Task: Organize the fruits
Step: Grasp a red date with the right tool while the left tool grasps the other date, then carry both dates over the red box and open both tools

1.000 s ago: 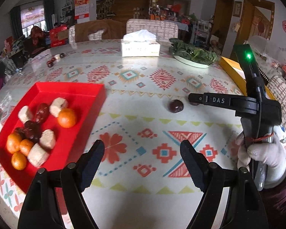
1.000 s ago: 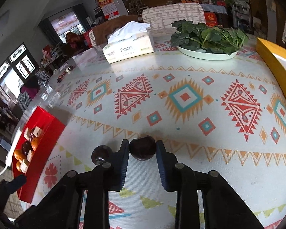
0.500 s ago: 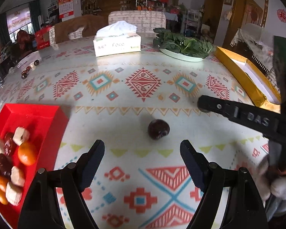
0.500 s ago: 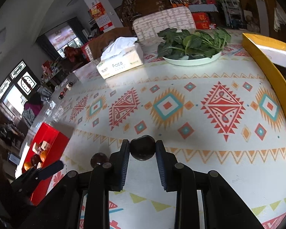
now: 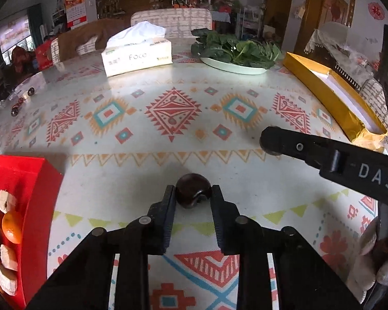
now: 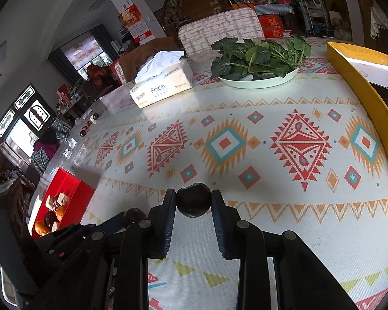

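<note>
Table (image 5: 245, 175) with patterned cloth carries everything. Red tray (image 5: 36, 180) at its left edge holds oranges, dark fruits and pale chunks. Yellow box (image 5: 331, 95) along the right edge; tissue box (image 5: 137, 56) and plate of greens (image 5: 235, 51) at the far side. Left gripper (image 5: 193, 193): jaws have just been closing, now clamped on a dark round fruit (image 5: 192, 190) sitting on the cloth, well right of the tray. Right gripper (image 6: 193, 200): jaws clenched on a second dark fruit (image 6: 193, 200), just beside the left one, over the cloth; can't tell if it's touching or lifted.
</note>
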Demonstrator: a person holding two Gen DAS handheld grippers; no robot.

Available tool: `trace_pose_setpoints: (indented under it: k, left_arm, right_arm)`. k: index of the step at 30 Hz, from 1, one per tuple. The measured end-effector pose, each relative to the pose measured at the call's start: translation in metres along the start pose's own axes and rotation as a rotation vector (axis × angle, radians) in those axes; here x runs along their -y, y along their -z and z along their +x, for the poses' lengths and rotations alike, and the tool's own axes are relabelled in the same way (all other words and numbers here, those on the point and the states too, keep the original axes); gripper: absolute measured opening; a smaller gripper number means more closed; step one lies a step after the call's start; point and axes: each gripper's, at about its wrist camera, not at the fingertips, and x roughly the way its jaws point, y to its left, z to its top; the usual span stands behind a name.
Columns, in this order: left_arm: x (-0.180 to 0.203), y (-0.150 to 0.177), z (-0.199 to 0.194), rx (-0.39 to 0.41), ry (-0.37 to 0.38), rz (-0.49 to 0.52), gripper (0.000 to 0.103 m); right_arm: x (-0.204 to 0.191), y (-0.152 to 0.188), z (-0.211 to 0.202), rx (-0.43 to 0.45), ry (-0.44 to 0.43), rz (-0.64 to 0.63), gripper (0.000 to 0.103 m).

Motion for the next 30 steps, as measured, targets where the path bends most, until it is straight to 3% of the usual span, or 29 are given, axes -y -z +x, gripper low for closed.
trace_pose_setpoints:
  k: [13,22,30]
  left_arm:
    - [-0.017,0.012,-0.049,0.105,-0.032,-0.062,0.026]
    - [-0.058,0.032,-0.077,0.126,-0.044,-0.199,0.026]
    - [-0.105,0.051,-0.124,0.207,-0.062,-0.291,0.026]
  right_arm:
    - [-0.003,0.003,0.005,-0.007,0.013,-0.021,0.031]
    - [-0.01,0.011,0.01,-0.008,0.043,-0.055,0.03]
    - [-0.018,0.014,0.005,0.029,0.086,-0.091,0.031]
